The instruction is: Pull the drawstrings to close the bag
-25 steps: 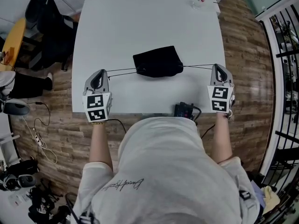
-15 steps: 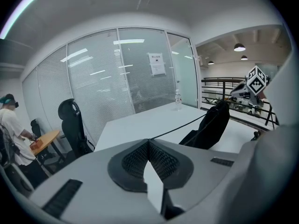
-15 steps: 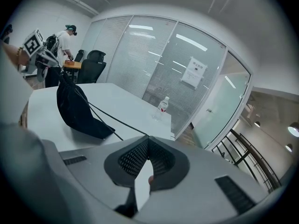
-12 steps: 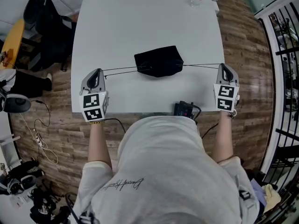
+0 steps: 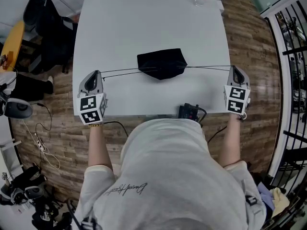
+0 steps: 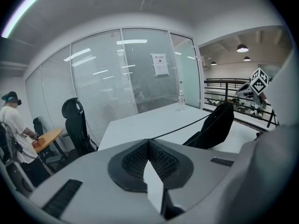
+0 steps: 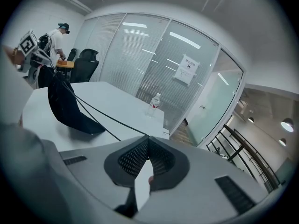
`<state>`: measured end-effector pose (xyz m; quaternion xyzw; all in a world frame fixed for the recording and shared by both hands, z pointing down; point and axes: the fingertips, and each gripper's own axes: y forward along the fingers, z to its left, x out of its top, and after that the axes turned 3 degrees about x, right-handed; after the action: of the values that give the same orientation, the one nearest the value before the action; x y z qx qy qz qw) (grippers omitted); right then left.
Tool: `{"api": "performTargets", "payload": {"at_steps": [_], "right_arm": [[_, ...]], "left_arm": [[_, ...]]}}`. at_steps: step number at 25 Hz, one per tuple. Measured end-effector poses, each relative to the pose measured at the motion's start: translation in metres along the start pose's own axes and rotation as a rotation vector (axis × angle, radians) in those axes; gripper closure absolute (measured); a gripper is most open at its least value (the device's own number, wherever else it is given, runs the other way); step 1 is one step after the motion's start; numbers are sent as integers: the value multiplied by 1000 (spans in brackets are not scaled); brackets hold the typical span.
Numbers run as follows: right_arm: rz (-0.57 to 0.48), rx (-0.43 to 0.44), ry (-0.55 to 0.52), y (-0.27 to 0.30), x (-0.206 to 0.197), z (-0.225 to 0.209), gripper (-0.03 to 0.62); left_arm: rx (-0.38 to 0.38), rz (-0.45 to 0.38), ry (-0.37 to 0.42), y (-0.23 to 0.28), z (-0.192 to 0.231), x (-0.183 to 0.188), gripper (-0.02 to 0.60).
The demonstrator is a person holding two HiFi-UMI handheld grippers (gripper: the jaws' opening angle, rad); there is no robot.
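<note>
Bag (image 5: pixel 161 63) mid table (image 5: pixel 144 23); left tongs (image 5: pixel 98 74), right tongs (image 5: pixel 234 69) at edges (drawstrings (image 5: pixel 122 71) taut).

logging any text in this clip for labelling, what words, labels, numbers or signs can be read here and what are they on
Nothing reads clearly enough to quote.
Cursive print across the back of the shirt: one line, too blurred to read.
Paper notice on the glass wall: print too small.
Water bottle label: too small.
Marker cubes: black-and-white square patterns, no letters or numbers.
</note>
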<state>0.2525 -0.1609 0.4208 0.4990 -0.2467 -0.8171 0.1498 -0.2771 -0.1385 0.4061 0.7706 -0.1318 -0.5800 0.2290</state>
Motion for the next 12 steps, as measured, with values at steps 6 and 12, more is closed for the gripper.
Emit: {"api": "performTargets", "payload": {"at_steps": [6,12], "right_arm": [[5,-13,-3,-1,-3,-5,571],[3,-10,-7,-2,-3,-7,571]], "left_arm": [[-12,-1,-38,0,4,-1,569],[-12,-8,-56,0,7,2,569]]}}
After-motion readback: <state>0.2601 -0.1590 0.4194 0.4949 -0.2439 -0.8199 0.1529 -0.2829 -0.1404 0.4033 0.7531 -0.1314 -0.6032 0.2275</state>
